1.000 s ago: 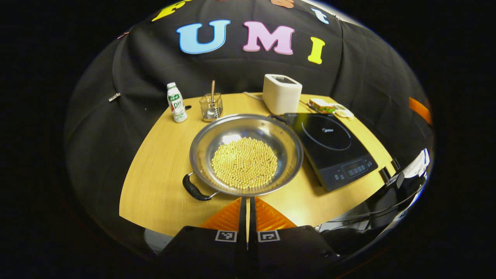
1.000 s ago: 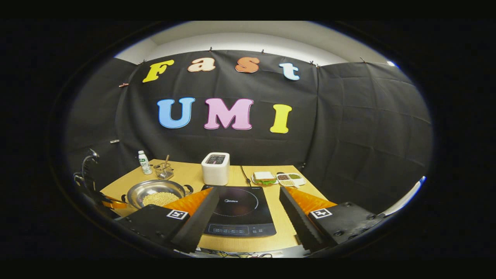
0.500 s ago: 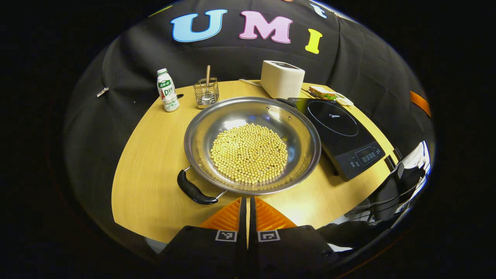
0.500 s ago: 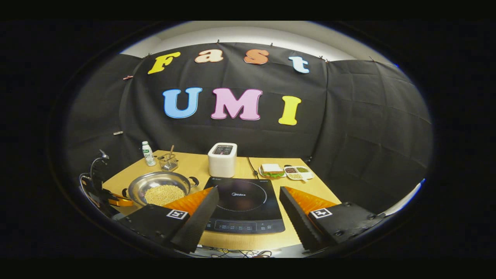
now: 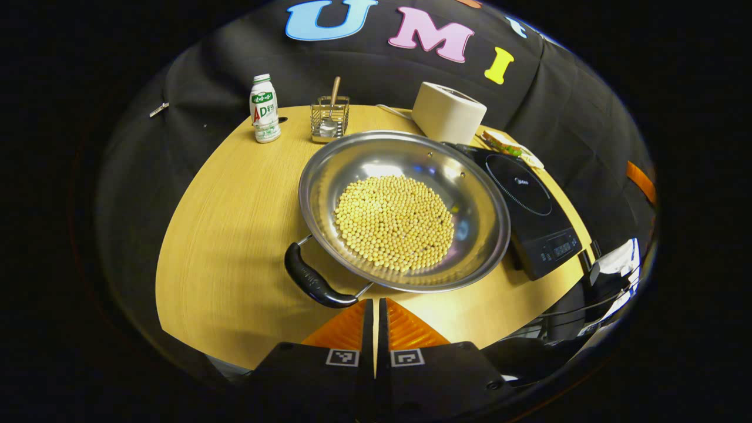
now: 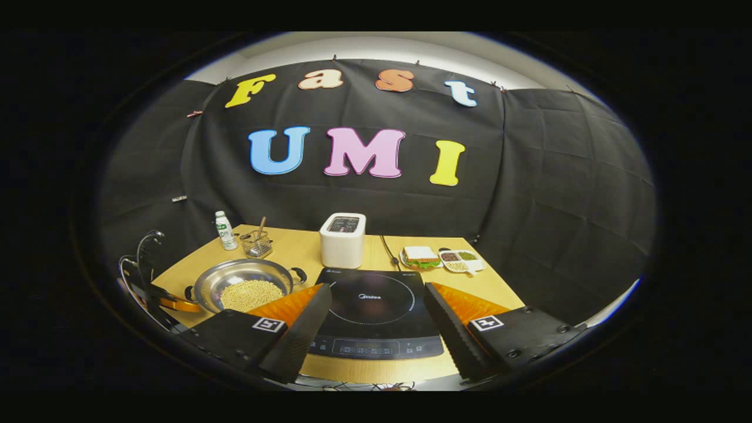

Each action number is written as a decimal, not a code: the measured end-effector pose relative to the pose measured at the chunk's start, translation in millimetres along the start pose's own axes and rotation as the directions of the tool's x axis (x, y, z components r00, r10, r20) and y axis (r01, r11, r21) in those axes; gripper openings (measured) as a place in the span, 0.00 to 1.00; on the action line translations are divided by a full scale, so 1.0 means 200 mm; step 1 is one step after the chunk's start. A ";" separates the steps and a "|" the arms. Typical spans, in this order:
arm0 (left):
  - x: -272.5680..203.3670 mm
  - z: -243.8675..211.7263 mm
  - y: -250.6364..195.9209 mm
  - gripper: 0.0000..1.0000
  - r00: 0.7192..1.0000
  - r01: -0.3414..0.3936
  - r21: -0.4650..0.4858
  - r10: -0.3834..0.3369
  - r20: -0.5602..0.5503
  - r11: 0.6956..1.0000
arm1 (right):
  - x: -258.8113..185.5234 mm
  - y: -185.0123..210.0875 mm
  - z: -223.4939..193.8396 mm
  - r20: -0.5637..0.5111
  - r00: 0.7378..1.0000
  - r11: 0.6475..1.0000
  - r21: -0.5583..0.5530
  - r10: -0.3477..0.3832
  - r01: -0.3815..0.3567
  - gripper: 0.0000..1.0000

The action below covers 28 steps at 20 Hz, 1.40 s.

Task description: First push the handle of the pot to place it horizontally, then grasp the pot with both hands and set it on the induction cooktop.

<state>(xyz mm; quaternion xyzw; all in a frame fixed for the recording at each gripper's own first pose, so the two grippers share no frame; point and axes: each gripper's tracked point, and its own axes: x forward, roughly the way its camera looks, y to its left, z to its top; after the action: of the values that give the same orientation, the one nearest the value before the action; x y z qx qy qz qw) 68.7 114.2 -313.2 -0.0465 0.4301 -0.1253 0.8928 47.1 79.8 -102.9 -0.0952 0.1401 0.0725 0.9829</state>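
Left gripper [image 5: 376, 308] closed, fingers pressed together w/ only a thin slit between, holding nothing; hovering over near edge of bench [image 5: 223, 235], tips just short of pot [image 5: 446, 258] rim, not touching as far as visible. Also seen from right gripper view at far left, by pot's near side [image 6: 167, 302].

Pot: wide shallow steel pan, sitting on bench left of induction cooktop [image 5: 531, 205], rim near or overlapping cooktop's left edge, contact unclear. Full layer of yellow beans [image 5: 395, 222] in bottom. Near handle [image 5: 311, 282] black, pointing toward bench's near-left, just left of gripper tips. In right gripper view, pot [image 6: 244, 282] w/ second handle [image 6: 298, 275] on side toward cooktop; handles lie roughly on a diagonal line across pot.

Right gripper [image 6: 376, 305] wide open, nothing between fingers, held above cooktop's [image 6: 376, 311] near edge, well apart from pot.

Back of bench: small white drink bottle [image 5: 264, 116] upright at back-left, wire basket [image 5: 329, 119] w/ a stick-like utensil beside it, white boxy appliance [image 5: 448, 111] behind cooktop w/ cord. Right of appliance: plate w/ sandwich [image 6: 420, 257], then divided dish [image 6: 461, 261] w/ small portions of grains/beans.

Cables hanging off bench's right side in left gripper view [image 5: 605, 288].
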 end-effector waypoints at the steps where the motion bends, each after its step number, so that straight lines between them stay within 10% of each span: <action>1: 0.01 0.01 0.00 0.05 1.000 -0.007 -0.001 0.007 -0.003 1.000 | 0.01 0.01 -0.01 -0.004 1.000 1.000 -0.005 0.002 -0.002 0.98; 15: 0.05 0.22 0.34 0.05 0.996 -0.076 -0.086 0.080 0.036 0.993 | 0.13 0.07 -0.15 -0.081 0.997 1.000 0.013 -0.004 0.005 0.98; 28: 0.12 0.36 0.60 0.05 0.985 -0.165 -0.025 0.166 0.043 0.986 | 0.38 0.51 -0.38 -0.210 0.965 0.986 0.097 0.154 -0.136 0.98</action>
<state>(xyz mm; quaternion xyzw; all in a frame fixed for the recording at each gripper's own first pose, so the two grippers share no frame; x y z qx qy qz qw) 161.6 221.6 -309.8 -0.0231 0.4135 -0.0449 0.9091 82.1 171.5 -214.1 -0.0520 0.2561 0.1278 0.9567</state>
